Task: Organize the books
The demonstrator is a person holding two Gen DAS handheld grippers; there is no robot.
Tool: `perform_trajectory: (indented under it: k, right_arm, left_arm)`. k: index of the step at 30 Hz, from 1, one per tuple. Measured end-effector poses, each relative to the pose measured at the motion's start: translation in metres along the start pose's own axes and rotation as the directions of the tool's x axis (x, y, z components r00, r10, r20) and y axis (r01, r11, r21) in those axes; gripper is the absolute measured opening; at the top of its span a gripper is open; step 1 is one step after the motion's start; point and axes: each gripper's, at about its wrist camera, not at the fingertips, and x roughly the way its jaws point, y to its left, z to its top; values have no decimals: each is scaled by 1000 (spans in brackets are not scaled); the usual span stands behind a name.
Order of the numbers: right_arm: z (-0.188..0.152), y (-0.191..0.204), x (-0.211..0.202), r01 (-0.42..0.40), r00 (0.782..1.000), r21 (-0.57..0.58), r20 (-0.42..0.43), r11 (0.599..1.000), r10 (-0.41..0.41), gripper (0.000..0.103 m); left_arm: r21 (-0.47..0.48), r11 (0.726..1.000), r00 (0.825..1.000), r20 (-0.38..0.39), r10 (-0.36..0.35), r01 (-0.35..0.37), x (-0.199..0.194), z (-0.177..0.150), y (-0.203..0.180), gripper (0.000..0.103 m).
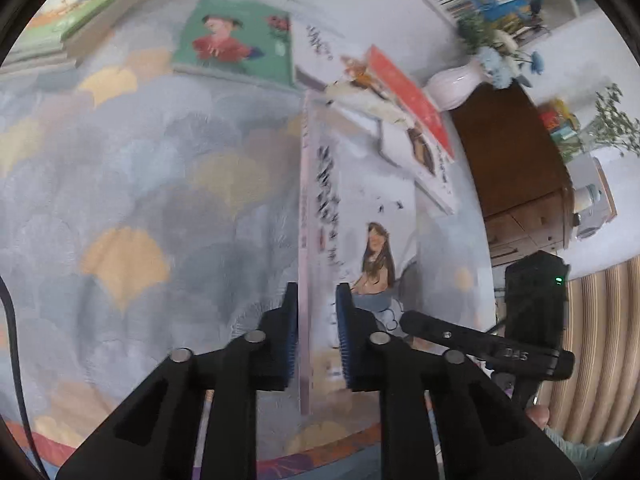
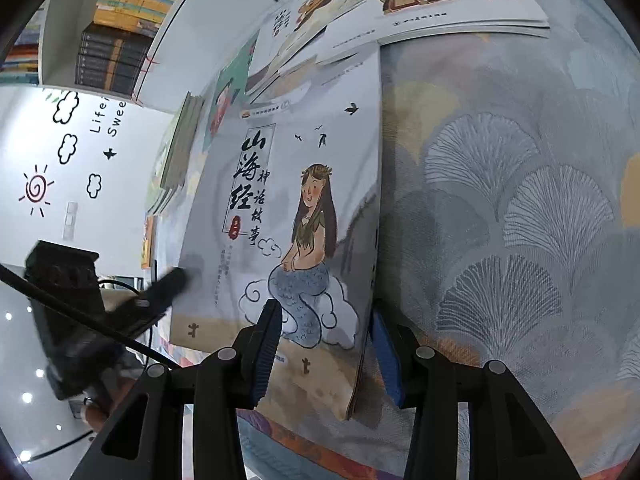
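A grey-covered book with a mermaid picture stands tilted up off the patterned tablecloth. My left gripper is shut on its spine edge, one blue pad on each side. My right gripper straddles the near corner by the page edge, and both pads appear to lie against the book. In the left wrist view a black finger of the right gripper rests on the cover. The right wrist view shows a left gripper finger at the book's far edge.
Beyond the held book lie a green-covered book, a white and red one and a stack at the far left. A white vase of flowers, a wooden cabinet and a bookshelf stand behind.
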Motion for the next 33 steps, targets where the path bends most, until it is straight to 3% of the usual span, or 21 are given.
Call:
perform_trajectory:
  k: [4, 6, 8, 12, 14, 18, 21, 22, 23, 24, 25, 26, 27, 29, 30, 33]
  right_arm:
    - [1, -3, -1, -11, 1000, 8, -2, 1000, 11, 43]
    - [2, -6, -3, -26, 1000, 20, -5, 999, 27, 43]
    - [3, -14, -9, -49, 998, 44, -23, 998, 50, 43]
    - [-3, -28, -24, -123, 991, 112, -38, 986, 128, 49]
    - [-7, -39, -28, -201, 978, 161, -27, 966, 208, 53]
    - [-7, -53, -10, -315, 942, 274, -23, 909, 334, 59]
    - [-4, -48, 5, -422, 896, 324, 4, 847, 445, 59]
    - [-3, -45, 7, -443, 886, 330, 19, 833, 463, 58]
    - [0, -40, 8, -457, 882, 326, 48, 827, 469, 45]
    - [2, -34, 7, -466, 880, 310, 63, 829, 472, 38]
    - [3, -29, 3, -445, 893, 287, 76, 848, 443, 33]
    - [4, -20, -4, -414, 910, 238, 94, 879, 404, 25]
    - [5, -9, -11, -363, 931, 175, 95, 915, 351, 24]
    - [3, 17, -20, -214, 974, 46, 93, 976, 209, 24]
    - [-1, 37, -24, -110, 989, -47, 94, 993, 114, 24]
    - [-13, 81, -29, 45, 992, -224, 122, 974, -17, 24]
  left_arm:
    - [6, 1000, 999, -49, -3, 3, 16, -3, -5, 12]
    - [-31, 998, 998, -39, -51, 49, 15, -4, -5, 12]
    - [-98, 985, 989, -13, -146, 144, 10, -1, -2, 12]
    - [-247, 907, 938, 27, -346, 342, 8, 9, 5, 12]
    - [-297, 869, 914, 40, -403, 396, 8, 12, 7, 12]
    - [-377, 809, 883, 53, -467, 451, 11, 14, 14, 13]
    - [-456, 737, 846, 69, -529, 498, 15, 12, 25, 13]
    - [-470, 723, 838, 70, -541, 506, 14, 11, 29, 13]
    - [-482, 715, 836, 71, -544, 506, 14, 10, 32, 12]
    - [-479, 724, 844, 70, -532, 496, 11, 11, 36, 12]
    - [-467, 744, 857, 60, -512, 477, 9, 13, 36, 12]
    - [-427, 797, 888, 31, -459, 427, 3, 15, 35, 12]
    - [-378, 846, 914, 4, -406, 377, -1, 16, 30, 11]
    - [-247, 925, 951, -40, -308, 289, -12, 18, 16, 10]
    - [-190, 947, 960, -48, -274, 261, -18, 20, 8, 10]
    - [1, 986, 985, -45, -164, 164, -40, 26, -11, 10]
